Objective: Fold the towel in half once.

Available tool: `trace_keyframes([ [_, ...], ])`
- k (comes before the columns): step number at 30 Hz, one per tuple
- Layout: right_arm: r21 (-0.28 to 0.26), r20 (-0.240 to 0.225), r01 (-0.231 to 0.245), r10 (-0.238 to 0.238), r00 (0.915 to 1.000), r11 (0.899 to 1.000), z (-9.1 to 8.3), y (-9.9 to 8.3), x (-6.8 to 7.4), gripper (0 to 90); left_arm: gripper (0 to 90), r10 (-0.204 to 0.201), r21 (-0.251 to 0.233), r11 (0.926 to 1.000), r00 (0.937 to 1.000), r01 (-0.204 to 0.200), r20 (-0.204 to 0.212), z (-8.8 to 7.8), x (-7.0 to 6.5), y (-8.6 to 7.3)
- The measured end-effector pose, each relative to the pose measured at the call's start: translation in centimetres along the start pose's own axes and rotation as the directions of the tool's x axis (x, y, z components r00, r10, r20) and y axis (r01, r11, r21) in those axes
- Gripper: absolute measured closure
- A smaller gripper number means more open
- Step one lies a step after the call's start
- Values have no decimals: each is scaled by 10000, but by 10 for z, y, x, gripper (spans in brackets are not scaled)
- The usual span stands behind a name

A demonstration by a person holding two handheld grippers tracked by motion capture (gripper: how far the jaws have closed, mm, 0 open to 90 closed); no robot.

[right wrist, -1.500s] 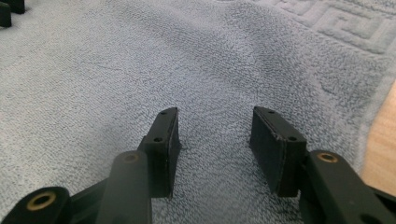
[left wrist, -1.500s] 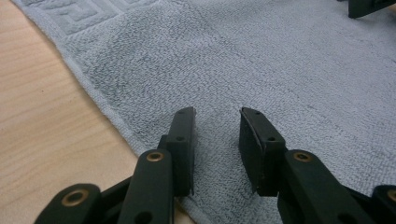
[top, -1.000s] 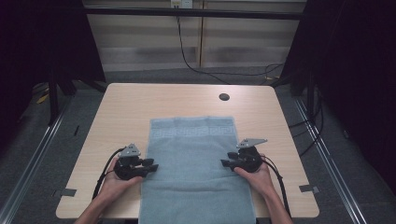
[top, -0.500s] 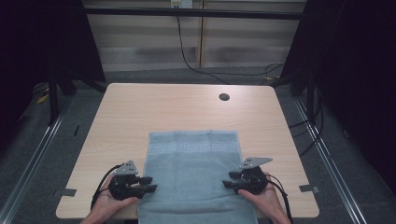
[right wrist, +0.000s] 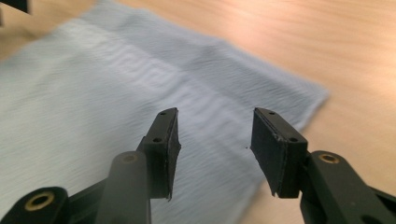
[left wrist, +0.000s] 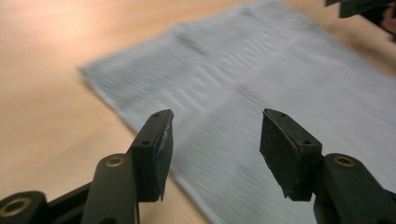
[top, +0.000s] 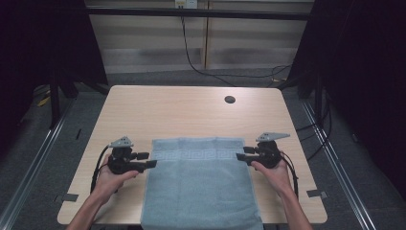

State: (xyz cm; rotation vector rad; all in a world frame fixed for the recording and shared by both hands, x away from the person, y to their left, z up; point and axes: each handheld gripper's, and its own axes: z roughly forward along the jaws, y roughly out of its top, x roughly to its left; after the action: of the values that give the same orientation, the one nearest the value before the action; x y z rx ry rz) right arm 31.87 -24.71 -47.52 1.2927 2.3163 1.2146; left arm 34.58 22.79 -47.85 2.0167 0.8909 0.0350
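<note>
A light blue towel (top: 201, 187) with a key-pattern band lies flat on the wooden table (top: 191, 115), its near end hanging over the front edge. My left gripper (top: 147, 160) hovers at the towel's far left corner. Its jaws have just been opening, and in the left gripper view (left wrist: 215, 140) nothing is between the pads; the towel (left wrist: 261, 84) lies below. My right gripper (top: 242, 153) sits at the far right corner, open. In the right gripper view (right wrist: 215, 135) its pads stand apart above the towel (right wrist: 93, 93) without touching it.
A dark round hole (top: 230, 99) marks the table's far right. Bare wood lies beyond and beside the towel. A black cable (top: 191, 52) hangs down the wall behind. Dark curtains flank the table, and floor rails (top: 43, 143) run along both sides.
The towel has slid toward the front edge. Both hands drew back with it, then moved forward to its far corners. The left jaws stand wider apart.
</note>
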Motion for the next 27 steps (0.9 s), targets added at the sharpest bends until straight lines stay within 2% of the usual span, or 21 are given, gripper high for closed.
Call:
trace_keyframes([
  [1, 20, 6, -95, 95, 10000, 10000, 5, 3, -7, 525, 441, 0, -104, 9999, 9996, -2, -285, 2, 4, 2],
  [2, 170, 112, -174, 172, 9998, 9997, 11, 5, -13, 525, 442, -116, -223, 9997, 9997, 111, -235, 4, 9, 3],
  [3, 321, 396, -137, 124, 9991, 9994, 17, 6, -18, 524, 444, -278, -157, 9995, 9996, 278, -4, 6, 13, 4],
  [5, 648, 411, -252, 225, 9989, 9976, 27, 8, -25, 509, 443, -126, 12, 9999, 9993, 126, -361, 10, 17, 7],
  [7, 692, 576, -269, 230, 9981, 9972, 36, 9, -32, 468, 443, -122, -130, 9998, 9993, 118, -347, 13, 19, 9],
  [8, 701, 598, -361, 319, 9977, 9969, 39, 10, -35, 451, 442, -79, 19, 10000, 9990, 80, -439, 14, 20, 11],
  [12, 749, 967, -273, 200, 9951, 9968, 49, 12, -38, 424, 421, -81, 103, 9999, 9980, 87, -629, 21, 26, 16],
  [14, 692, 1055, -40, -34, 9944, 9976, 52, 13, -37, 410, 406, -269, 79, 9996, 9972, 275, -699, 23, 30, 18],
  [16, 857, 1302, 269, -380, 9908, 9960, 54, 14, -34, 411, 403, -198, 91, 9997, 9962, 207, -850, 24, 32, 21],
  [18, 767, 1484, 511, -621, 9870, 9957, 56, 12, -30, 423, 395, -74, 18, 10000, 9945, 76, -1049, 24, 33, 23],
  [19, 764, 1485, 550, -659, 9867, 9956, 56, 12, -29, 480, 395, -203, -82, 9998, 9939, 195, -1083, 25, 36, 23],
  [20, 712, 1393, 533, -628, 9883, 9960, 56, 12, -28, 570, 395, -274, -46, 9996, 9935, 271, -1102, 27, 38, 23],
  [21, 664, 1357, 618, -703, 9883, 9959, 55, 11, -26, 623, 392, -331, 36, 9994, 9923, 338, -1195, 29, 40, 22],
  [22, 627, 1243, 617, -692, 9898, 9961, 55, 10, -24, 699, 386, -355, 72, 9993, 9916, 367, -1240, 31, 41, 21],
  [23, 619, 1146, 631, -699, 9909, 9961, 55, 10, -23, 741, 385, -210, 189, 9995, 9911, 237, -1317, 32, 42, 20],
  [24, 640, 1086, 556, -624, 9921, 9964, 55, 10, -21, 799, 384, -244, 114, 9996, 9913, 261, -1291, 34, 41, 20],
  [25, 615, 1001, 533, -593, 9932, 9967, 55, 10, -21, 829, 383, -212, 63, 9997, 9918, 222, -1262, 35, 41, 20],
  [26, 567, 913, 486, -537, 9944, 9972, 56, 10, -22, 840, 383, 2, 190, 9998, 9901, 25, -1403, 37, 40, 20],
  [27, 556, 828, 297, -342, 9960, 9980, 55, 10, -23, 845, 379, 19, 158, 9999, 9908, 2, -1350, 40, 40, 19],
])
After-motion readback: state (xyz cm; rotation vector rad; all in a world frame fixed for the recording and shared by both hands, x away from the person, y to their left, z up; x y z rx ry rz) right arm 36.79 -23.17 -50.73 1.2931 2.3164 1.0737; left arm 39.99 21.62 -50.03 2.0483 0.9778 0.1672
